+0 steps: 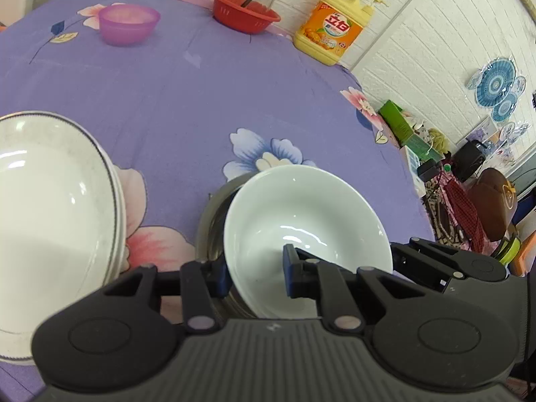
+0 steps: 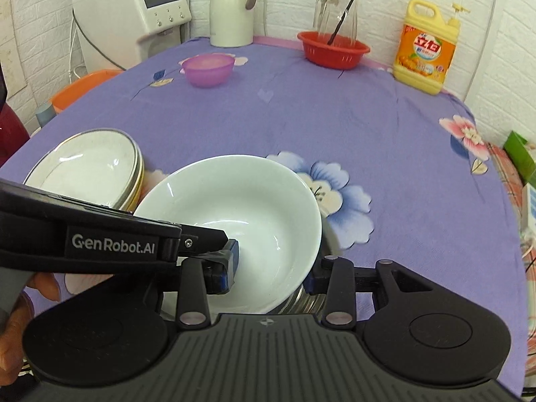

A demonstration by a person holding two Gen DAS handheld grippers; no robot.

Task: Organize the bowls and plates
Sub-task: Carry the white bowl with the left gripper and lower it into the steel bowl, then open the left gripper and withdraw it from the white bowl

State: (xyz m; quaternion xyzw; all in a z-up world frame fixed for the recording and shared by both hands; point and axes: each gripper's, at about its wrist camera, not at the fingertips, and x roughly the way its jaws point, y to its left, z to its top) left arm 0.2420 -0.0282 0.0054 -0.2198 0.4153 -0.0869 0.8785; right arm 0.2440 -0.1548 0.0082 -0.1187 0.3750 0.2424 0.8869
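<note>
A white bowl [image 1: 301, 224] sits tilted on a stack of steel bowls [image 1: 211, 221]; it also shows in the right wrist view [image 2: 234, 221]. My left gripper [image 1: 256, 274] straddles its near-left rim, one finger outside and one inside. My right gripper [image 2: 271, 274] straddles its near rim on the right side, one finger inside and one outside by the steel bowls [image 2: 301, 301]. Whether either one pinches the rim is unclear. The left gripper's body [image 2: 110, 241] crosses the right wrist view. A stack of white plates [image 1: 50, 221] lies to the left, also seen in the right wrist view [image 2: 90, 167].
On the purple flowered tablecloth [image 2: 335, 127] stand a purple plastic bowl [image 2: 207, 68], a red basket [image 2: 333, 48] with a glass jug [image 2: 338, 8], a yellow detergent bottle [image 2: 427, 48] and a white thermos [image 2: 231, 6]. The table's right edge [image 1: 402, 154] drops to floor clutter.
</note>
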